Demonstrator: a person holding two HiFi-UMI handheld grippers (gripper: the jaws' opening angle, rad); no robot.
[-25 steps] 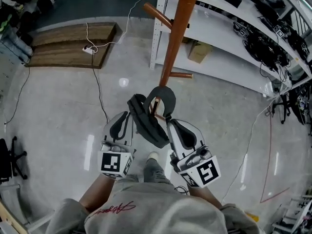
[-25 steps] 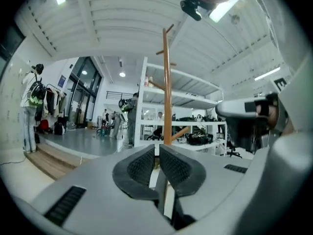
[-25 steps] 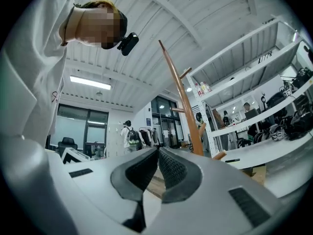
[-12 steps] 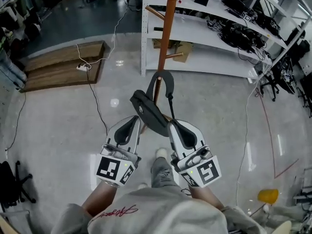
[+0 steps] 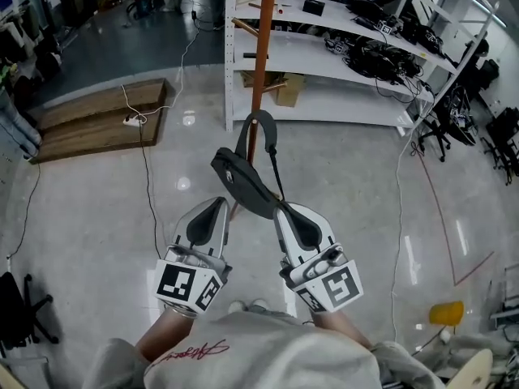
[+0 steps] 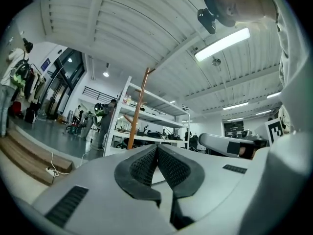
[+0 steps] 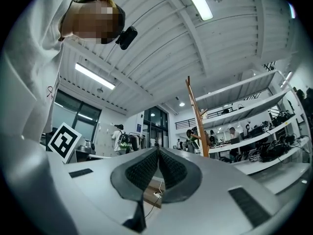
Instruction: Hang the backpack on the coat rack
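Note:
A black backpack [image 5: 247, 186] hangs in the air between my two grippers in the head view, its strap loop [image 5: 256, 128] lying in front of the orange coat rack pole [image 5: 261, 63]. My right gripper [image 5: 280, 209] is shut, and its tip meets the backpack's near end; the pinch itself is hidden. Just left of the backpack, my left gripper [image 5: 220, 204] is shut, with nothing seen between its pads. In the left gripper view the gripper [image 6: 157, 148] points level at the pole [image 6: 138, 106]. The right gripper [image 7: 158, 151] also faces the pole [image 7: 197, 116].
White shelving [image 5: 340, 96] loaded with cables and gear stands behind the rack, with a cardboard box [image 5: 284, 87] under it. A wooden platform [image 5: 97, 116] with a power strip [image 5: 130, 121] lies to the left. Cords trail across the glossy floor. A yellow object [image 5: 444, 313] sits at the right.
The coat rack now looks smaller and farther up the head view as I have backed away. Both grippers and the backpack have risen together and keep their places relative to each other.

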